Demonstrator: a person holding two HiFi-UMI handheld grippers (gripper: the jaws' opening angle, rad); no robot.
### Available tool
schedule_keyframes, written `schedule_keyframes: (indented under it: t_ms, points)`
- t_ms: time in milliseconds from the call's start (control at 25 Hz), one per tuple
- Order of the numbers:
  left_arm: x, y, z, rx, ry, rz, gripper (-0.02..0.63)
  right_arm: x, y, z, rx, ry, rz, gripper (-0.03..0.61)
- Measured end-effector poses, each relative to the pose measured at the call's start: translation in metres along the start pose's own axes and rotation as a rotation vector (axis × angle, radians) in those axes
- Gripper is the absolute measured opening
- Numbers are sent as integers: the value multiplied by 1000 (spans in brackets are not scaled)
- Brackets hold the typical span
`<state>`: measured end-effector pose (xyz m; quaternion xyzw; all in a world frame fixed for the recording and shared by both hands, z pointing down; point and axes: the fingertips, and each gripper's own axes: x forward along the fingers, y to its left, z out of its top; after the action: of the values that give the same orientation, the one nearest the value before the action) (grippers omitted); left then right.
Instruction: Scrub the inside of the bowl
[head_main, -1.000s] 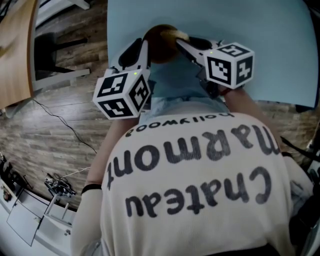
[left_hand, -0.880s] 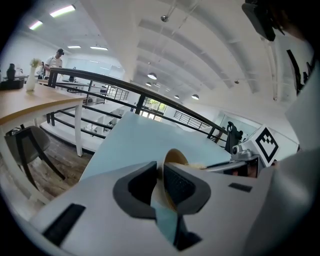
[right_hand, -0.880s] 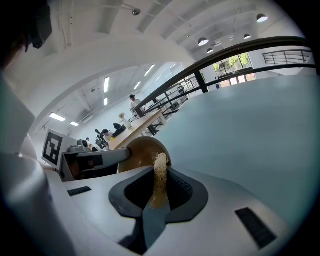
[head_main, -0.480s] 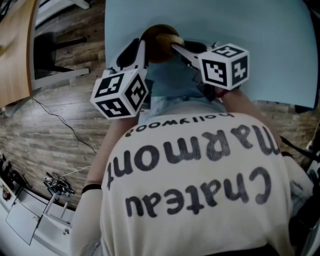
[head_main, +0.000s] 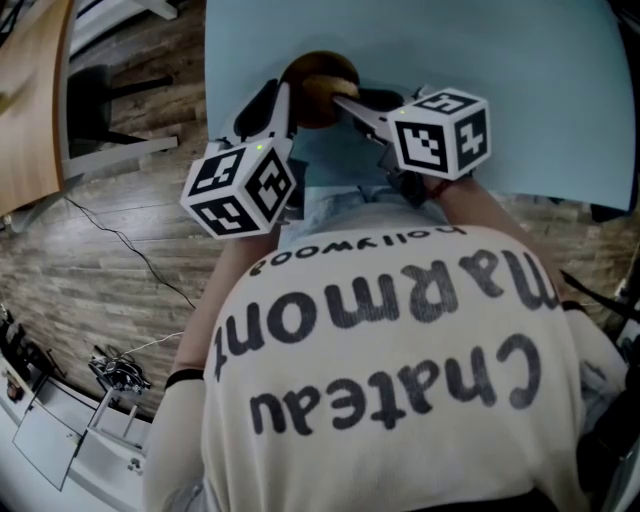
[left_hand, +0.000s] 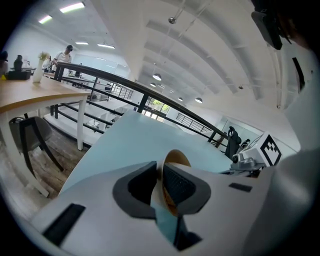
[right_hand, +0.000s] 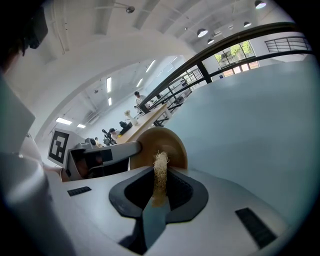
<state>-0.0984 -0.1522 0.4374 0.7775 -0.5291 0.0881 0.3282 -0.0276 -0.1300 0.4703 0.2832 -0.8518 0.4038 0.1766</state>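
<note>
Nearest the camera, right gripper (right_hand: 161, 175): jaws clenched on a flat fibrous scrubber (right_hand: 160, 162), held edge-on, long axis running forward along the jaws. Straight ahead and at its tip, brown bowl (right_hand: 170, 142), apparently tipped up with its mouth toward the scrubber; actual contact not certain. Left gripper (left_hand: 161, 172) grasps the bowl's rim from the other side, one pad inside, one outside. So the right gripper is the one to work. Beneath: pale blue table (head_main: 520, 90), bare. Beyond: wood floor (head_main: 130, 240), railing, lit open hall.
</note>
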Motion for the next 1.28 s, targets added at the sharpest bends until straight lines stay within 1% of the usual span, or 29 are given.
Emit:
schedule_keyframes:
  t_ms: [280,680,840,1000,1280]
  points:
    - [-10,-1,-7,-49,-16,-8,38,2,21,-3,9,-2,67,66]
    - [-15,-8,2,-44,-41,-27,37,-4,39,9,32,-25,128,66]
    - [-17,-11,6,-43,-54,-39,37,-8,47,16,16,-43,146,66]
    - [-19,-15,17,-36,-86,-46,35,-13,52,27,-9,-65,157,66]
    - [-21,-19,51,-11,-161,-46,35,-18,61,64,-77,-95,159,66]
